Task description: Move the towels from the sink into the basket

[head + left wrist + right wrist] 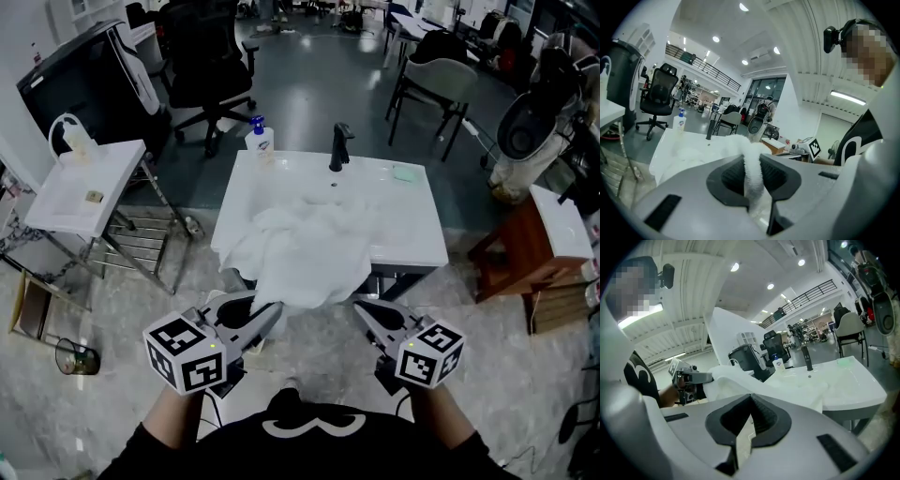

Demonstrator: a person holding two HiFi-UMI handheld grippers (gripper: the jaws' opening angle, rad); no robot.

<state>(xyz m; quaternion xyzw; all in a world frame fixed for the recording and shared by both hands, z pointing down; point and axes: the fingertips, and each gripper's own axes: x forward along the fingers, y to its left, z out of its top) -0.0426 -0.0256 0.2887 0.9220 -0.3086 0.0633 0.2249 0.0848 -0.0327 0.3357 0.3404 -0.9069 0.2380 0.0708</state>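
Left hand-held gripper [270, 317] is pinching a fold of the limp, probably light towel [305, 246] drooping over the sink [417, 246] front rim; right hand-held gripper [367, 317] is sitting pressed together, empty.

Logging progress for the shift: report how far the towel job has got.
Done: nothing visible; no towel has reached a basket, and the basket itself cannot be made out. In hand: the left tool is clamped on the white terry towel, which drapes over the front rim of the white rectangular sink. The right tool is shut and empty. Left: carry the towel clear and into the basket.
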